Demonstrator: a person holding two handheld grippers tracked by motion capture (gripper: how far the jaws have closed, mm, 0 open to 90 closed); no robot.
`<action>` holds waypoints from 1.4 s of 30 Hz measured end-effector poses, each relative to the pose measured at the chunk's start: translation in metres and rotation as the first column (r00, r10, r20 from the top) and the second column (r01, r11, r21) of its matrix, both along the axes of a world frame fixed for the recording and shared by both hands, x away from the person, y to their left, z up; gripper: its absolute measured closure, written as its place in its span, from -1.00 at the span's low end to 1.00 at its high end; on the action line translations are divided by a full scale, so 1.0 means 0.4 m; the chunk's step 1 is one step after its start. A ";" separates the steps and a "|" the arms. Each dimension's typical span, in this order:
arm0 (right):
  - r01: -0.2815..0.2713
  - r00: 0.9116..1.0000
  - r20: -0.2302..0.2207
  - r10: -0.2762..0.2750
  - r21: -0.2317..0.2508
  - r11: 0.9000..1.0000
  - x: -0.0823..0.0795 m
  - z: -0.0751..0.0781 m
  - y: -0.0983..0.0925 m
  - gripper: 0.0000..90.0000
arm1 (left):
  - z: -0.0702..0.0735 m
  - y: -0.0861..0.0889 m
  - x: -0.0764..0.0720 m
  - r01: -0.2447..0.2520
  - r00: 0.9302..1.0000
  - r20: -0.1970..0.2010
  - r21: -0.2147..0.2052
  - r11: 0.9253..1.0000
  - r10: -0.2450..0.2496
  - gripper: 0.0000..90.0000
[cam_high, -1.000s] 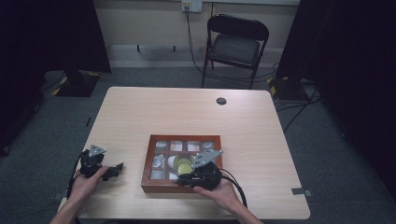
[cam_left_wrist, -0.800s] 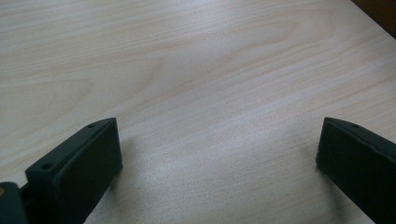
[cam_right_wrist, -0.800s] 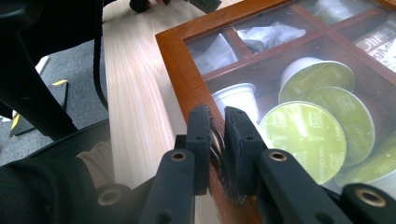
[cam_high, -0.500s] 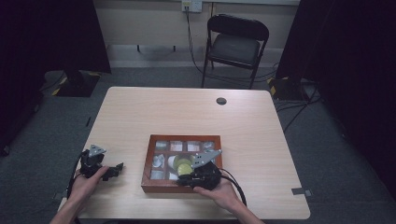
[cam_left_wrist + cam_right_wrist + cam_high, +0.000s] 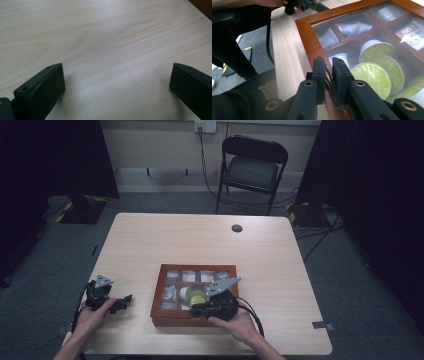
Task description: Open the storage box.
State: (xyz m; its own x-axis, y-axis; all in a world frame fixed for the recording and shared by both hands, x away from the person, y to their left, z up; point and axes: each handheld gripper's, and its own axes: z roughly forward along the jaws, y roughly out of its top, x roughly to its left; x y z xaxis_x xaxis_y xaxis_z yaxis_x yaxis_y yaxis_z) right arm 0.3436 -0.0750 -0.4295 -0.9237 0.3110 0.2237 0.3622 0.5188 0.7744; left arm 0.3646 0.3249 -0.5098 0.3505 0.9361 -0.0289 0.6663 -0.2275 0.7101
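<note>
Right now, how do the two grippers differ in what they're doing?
The left gripper has its jaws wide apart with bare table between them; the right gripper has its jaws nearly together, pinching a small metal clasp on the box frame. The left one sits on the table, apart from the box; the right one is at the box's near edge. Both are black, two-jawed and held in a hand.

Studio lab, black curtains [image 5: 60,155], folding chair [image 5: 254,167]
</note>
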 end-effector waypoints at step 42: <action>0.050 0.999 -0.019 -0.048 0.117 0.992 0.037 0.095 -0.021 0.80 | 0.000 0.000 0.000 0.000 1.000 0.000 0.000 1.000 0.000 -1.00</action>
